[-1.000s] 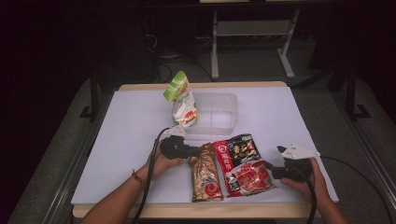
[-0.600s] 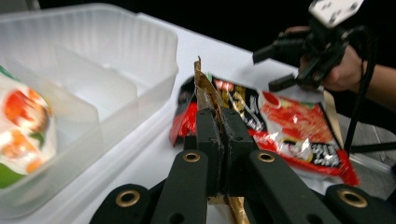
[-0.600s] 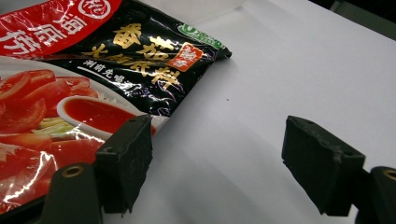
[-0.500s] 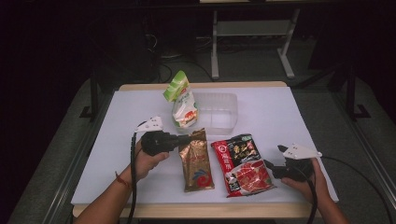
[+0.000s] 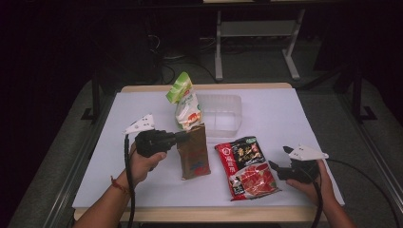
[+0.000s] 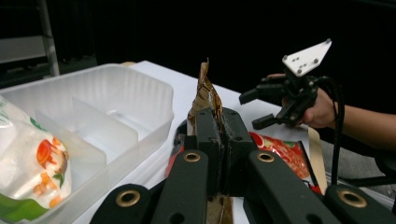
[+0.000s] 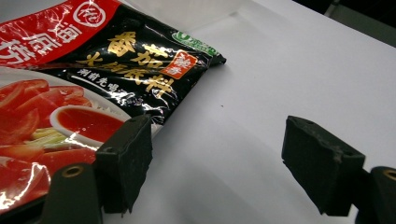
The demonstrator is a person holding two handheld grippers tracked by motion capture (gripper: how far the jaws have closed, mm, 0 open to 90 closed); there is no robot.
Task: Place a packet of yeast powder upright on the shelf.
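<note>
Pinching the brown sachet (image 5: 194, 153) by its top edge, my left gripper (image 5: 182, 137) holds it off the table — my right gripper (image 5: 276, 167) gapes empty beside the red-and-black sauce packet (image 5: 244, 166).

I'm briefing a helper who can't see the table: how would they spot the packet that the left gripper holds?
Start at the clear plastic tray at the back of the white table. Just in front of its left corner, the left gripper is shut on the top edge of the brown packet. It hangs upright and is plain brown, unlike the flat red-and-black sauce packet and the green-and-white bag.
</note>
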